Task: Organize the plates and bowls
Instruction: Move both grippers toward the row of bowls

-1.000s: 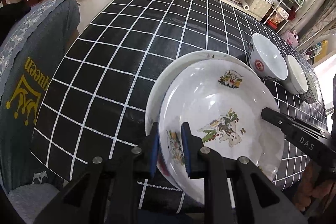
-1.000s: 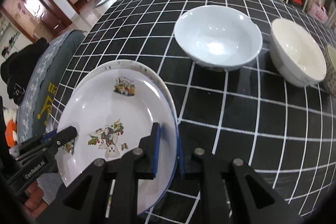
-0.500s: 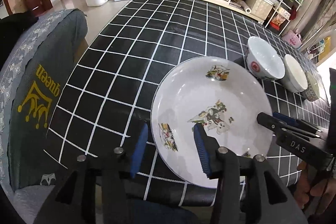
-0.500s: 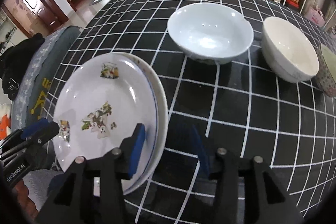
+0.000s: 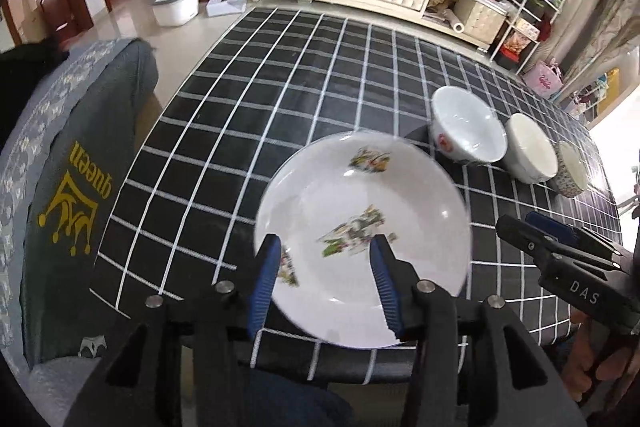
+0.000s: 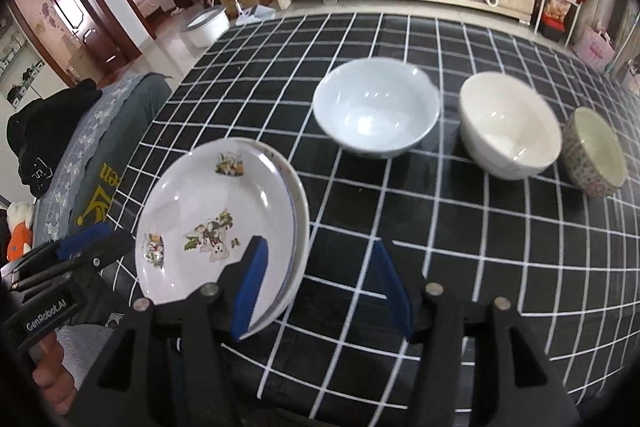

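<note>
Both my grippers, left (image 5: 324,281) and right (image 6: 320,291), have fingers spread wide, holding nothing. Stacked plates (image 6: 216,223) rest on the desk (image 6: 460,239) ahead of my left fingers; three bowls (image 6: 374,109) beyond.

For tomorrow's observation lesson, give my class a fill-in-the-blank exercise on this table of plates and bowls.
1. The number of bowls in a row on the table is ___.
2. The picture plate lies on top of another ___.
3. The jaws of the left gripper and the right gripper are both ___.
4. The smallest bowl has a ___ outside.

Missing words: three; plate; open; patterned
</note>
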Motion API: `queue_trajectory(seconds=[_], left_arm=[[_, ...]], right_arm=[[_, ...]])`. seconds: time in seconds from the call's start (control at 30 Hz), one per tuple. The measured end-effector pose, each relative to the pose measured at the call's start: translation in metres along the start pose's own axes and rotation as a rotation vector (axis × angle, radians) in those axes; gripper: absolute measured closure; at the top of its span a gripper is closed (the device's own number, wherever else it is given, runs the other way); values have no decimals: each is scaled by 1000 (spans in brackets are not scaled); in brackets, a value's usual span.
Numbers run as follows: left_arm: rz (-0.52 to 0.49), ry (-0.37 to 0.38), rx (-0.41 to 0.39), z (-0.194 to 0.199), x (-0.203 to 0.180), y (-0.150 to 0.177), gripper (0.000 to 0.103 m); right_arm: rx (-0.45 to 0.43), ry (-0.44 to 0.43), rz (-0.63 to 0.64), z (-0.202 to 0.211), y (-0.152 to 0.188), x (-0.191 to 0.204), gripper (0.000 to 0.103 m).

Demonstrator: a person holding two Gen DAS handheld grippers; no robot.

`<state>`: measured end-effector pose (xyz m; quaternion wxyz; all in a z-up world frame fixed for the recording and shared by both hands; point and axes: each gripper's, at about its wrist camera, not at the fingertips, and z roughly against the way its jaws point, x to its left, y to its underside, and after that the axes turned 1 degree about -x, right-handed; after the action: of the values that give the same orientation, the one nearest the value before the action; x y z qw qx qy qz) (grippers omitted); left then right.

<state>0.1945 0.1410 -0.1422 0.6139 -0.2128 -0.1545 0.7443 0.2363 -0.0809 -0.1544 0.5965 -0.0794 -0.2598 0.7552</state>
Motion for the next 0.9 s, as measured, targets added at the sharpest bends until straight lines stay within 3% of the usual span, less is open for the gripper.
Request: queue_trajectory(seconds=[0.17,0.53,0.9], left_arm=[[-57,10,-31,11,-28,-11,51],[-152,51,-49,14,-79,-49,46],[-220,65,-66,-3,-114,-99,31]], right_arm=[[-33,3,15,20,-9,-10,42],[-103,8,54,52,-40,-31,42],[-130,32,92,49,-82,-55,42]])
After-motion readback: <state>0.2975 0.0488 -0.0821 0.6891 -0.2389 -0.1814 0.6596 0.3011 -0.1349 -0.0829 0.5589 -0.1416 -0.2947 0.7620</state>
